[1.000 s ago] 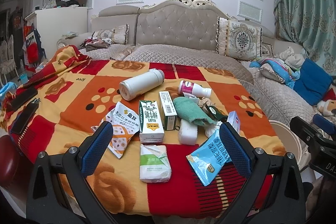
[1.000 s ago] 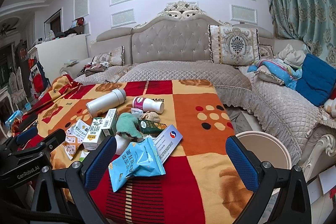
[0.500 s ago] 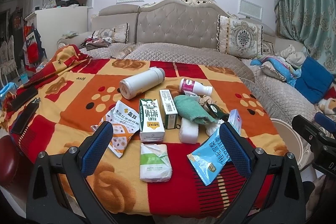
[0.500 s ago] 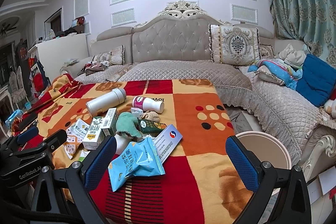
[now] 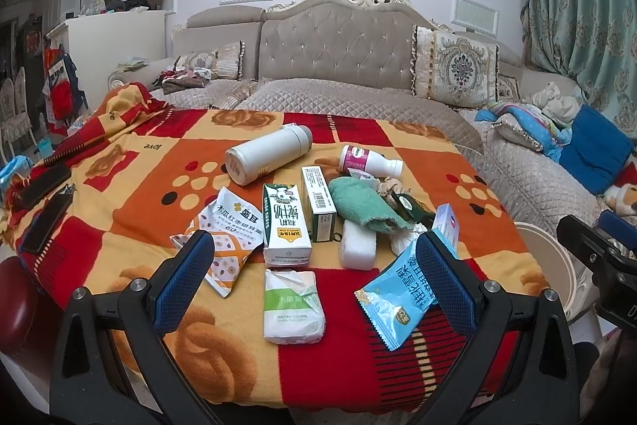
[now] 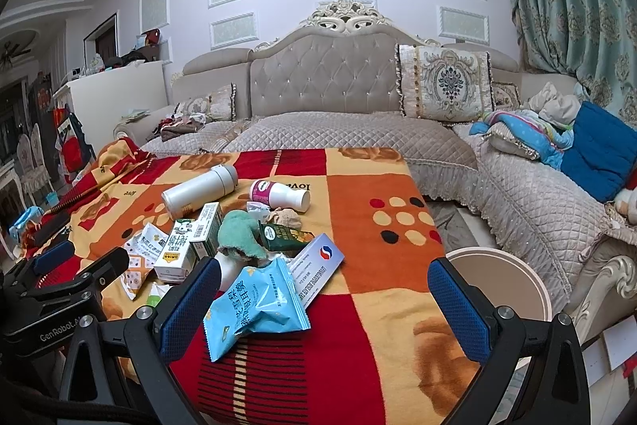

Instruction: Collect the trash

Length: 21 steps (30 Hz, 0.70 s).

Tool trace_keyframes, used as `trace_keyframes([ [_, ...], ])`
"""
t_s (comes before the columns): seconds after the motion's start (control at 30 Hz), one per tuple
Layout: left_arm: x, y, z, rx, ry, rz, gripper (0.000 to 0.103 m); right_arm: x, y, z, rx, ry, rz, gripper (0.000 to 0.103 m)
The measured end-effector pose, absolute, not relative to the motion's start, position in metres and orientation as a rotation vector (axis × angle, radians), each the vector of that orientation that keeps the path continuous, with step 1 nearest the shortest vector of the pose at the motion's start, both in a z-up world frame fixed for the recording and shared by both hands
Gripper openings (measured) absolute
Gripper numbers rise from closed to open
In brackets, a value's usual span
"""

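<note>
Trash lies on a patterned blanket (image 5: 119,194): a blue snack bag (image 5: 398,299) (image 6: 254,305), a green-white tissue pack (image 5: 292,301), a milk carton (image 5: 284,224), a white snack bag (image 5: 225,237), a green box (image 5: 318,202), a pink-labelled bottle (image 5: 368,162) and a white flask (image 5: 268,158). My left gripper (image 5: 314,285) is open above the tissue pack, at the blanket's near edge. My right gripper (image 6: 324,309) is open, its left finger next to the blue bag. A round beige bin (image 6: 501,281) stands right of the table.
A green cloth (image 5: 364,206), a white sponge block (image 5: 358,249) and a white-blue medicine box (image 6: 314,267) lie among the trash. Two dark phones (image 5: 43,198) lie at the blanket's left edge. A quilted sofa (image 6: 350,134) runs behind and to the right.
Both grippers have drifted very slightly; the scene has shifted a little in the left wrist view. Nothing was grasped or moved.
</note>
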<state>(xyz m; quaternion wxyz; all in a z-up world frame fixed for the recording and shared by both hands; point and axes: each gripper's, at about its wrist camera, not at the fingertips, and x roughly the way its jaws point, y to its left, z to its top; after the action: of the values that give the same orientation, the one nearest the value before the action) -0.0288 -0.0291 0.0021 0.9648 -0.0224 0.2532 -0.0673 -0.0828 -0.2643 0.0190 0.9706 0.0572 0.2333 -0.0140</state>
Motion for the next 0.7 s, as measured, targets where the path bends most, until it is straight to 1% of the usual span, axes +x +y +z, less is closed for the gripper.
trace_keyframes([
  [0.7,-0.0346,-0.0309,-0.0075,-0.041,0.521,-0.137,0.101,-0.0821,-0.2695,0.0168,0.126,0.482,-0.032,0.103],
])
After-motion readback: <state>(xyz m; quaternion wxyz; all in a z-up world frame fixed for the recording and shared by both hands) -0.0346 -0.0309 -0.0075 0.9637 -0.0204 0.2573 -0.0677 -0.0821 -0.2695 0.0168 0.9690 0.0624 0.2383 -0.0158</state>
